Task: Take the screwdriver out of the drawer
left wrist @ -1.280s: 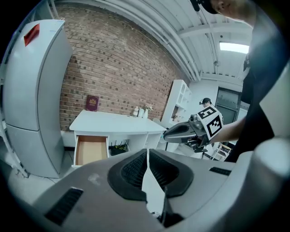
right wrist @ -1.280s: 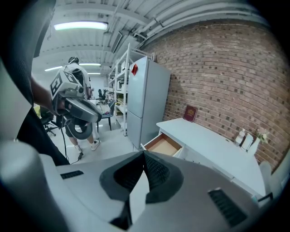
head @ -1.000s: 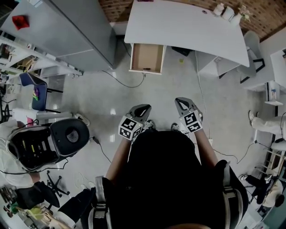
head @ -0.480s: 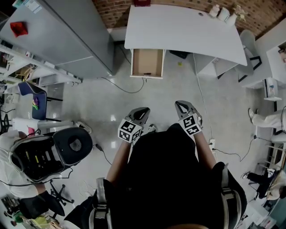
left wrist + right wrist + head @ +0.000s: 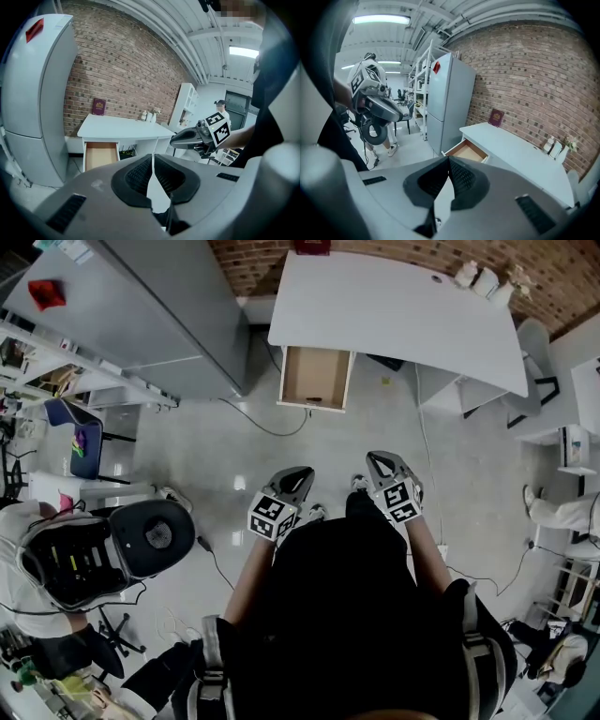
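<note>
The drawer (image 5: 316, 377) is standing pulled out from under the left end of the white desk (image 5: 403, 310), at the far side of the room against the brick wall (image 5: 122, 70). It is showing a pale wooden inside and a white front panel facing the person. A small dark object (image 5: 313, 399) is lying inside it, right against the near front edge, too small to tell whether it is the screwdriver. To the left of the drawer a tall grey refrigerator (image 5: 159, 306) is standing, and a cable (image 5: 267, 423) is trailing across the floor (image 5: 225, 456) near the drawer front. The left gripper (image 5: 297, 477) and the right gripper (image 5: 379, 463) are both hovering over the floor just ahead of the person's body, side by side and well apart from the drawer, pointing toward the desk. In the left gripper view the dark ribbed pads (image 5: 138, 176) are pressing together at the tips, with nothing between them. The right gripper view is showing the same: its pads (image 5: 462, 178) are meeting at the tips and clamping nothing. Neither gripper is touching the drawer, the desk or anything else.
</note>
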{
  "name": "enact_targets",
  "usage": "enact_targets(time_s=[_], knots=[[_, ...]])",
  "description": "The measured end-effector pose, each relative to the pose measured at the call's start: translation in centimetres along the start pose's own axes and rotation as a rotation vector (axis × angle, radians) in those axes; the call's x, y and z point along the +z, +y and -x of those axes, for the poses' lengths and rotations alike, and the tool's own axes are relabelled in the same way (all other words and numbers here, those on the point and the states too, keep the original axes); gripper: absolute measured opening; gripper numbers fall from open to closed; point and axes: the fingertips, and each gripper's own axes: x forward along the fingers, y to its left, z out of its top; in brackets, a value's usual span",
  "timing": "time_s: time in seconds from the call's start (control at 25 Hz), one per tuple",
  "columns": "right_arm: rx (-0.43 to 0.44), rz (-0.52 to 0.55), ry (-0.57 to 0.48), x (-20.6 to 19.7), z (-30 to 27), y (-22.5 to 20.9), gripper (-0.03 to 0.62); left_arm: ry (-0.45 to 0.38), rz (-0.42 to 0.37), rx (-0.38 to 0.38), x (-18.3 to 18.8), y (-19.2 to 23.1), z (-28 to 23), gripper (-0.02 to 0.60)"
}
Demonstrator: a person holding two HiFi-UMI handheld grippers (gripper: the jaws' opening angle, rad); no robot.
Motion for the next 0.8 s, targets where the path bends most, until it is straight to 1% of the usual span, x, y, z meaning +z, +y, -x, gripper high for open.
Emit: enact_targets(time_s=[0.4,0.68,0.8], knots=[[0.115,0.043,-0.014,-0.5,-2.0,-6.4,0.057,-0.018,0.043,0.112,2.8,-0.1,-5.3,0.026],[0.210,0.091,-0.030,-0.9,-3.7,-9.8,0.057,-0.042,0.083,0.218,3.9,-0.3,-7.6,0.026],[0.255,0.122,-0.044,-0.3,-4.4,-10.7,0.057,-0.055,0.107,0.269,4.2,-0.2,-8.2,0.026]])
